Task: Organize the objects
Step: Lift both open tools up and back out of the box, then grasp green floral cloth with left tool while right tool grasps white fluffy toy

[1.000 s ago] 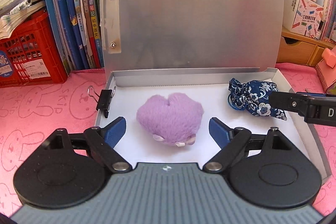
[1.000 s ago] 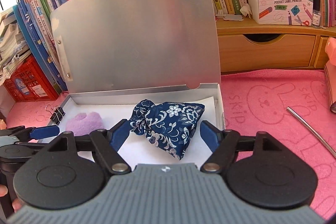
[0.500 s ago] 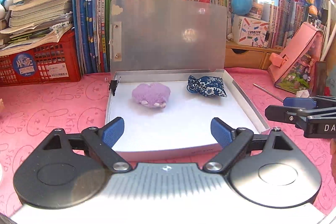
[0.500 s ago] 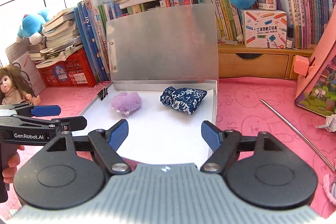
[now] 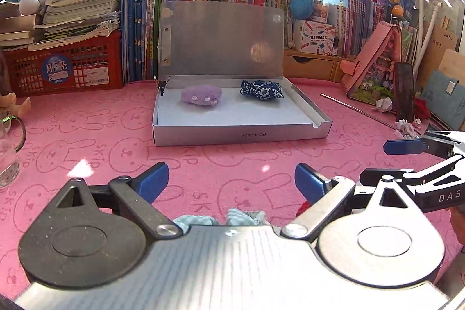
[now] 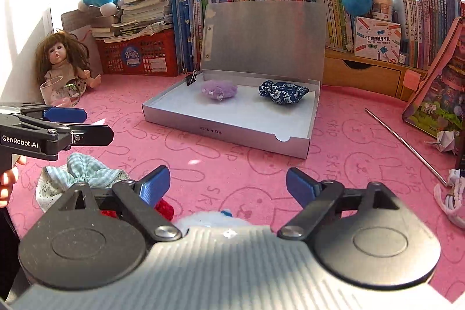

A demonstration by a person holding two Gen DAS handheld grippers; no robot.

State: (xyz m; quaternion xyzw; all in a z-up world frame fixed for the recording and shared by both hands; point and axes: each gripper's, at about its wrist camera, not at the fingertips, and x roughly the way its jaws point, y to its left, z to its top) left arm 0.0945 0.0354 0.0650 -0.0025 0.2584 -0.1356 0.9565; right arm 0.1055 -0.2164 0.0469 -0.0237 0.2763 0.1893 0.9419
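Note:
An open silver box [image 5: 241, 132] holds a purple plush heart [image 5: 202, 95] on its left and a blue floral pouch [image 5: 261, 89] on its right. My left gripper [image 5: 231, 182] hovers over the pink mat well in front of the box, its jaws opening with nothing between them. My right gripper [image 6: 228, 183] is equally far back, jaws opening and empty. Just below the grippers lie a green checked pouch [image 6: 84, 173], a red knitted piece [image 6: 162, 207] and a white-and-blue plush [image 6: 215, 218], partly hidden by the gripper bodies.
The box lid [image 5: 221, 39] stands upright against a wall of books. A doll [image 6: 62, 60] and a glass [image 5: 7, 153] sit at the left. A metal rod [image 6: 407, 144], a pink house-shaped box [image 5: 375, 69] and a white cable [image 6: 450, 199] lie at the right.
Both grippers have pulled back from inside the box to the mat in front of it. The plush heart and floral pouch stay in the box. Both jaws stand wider.

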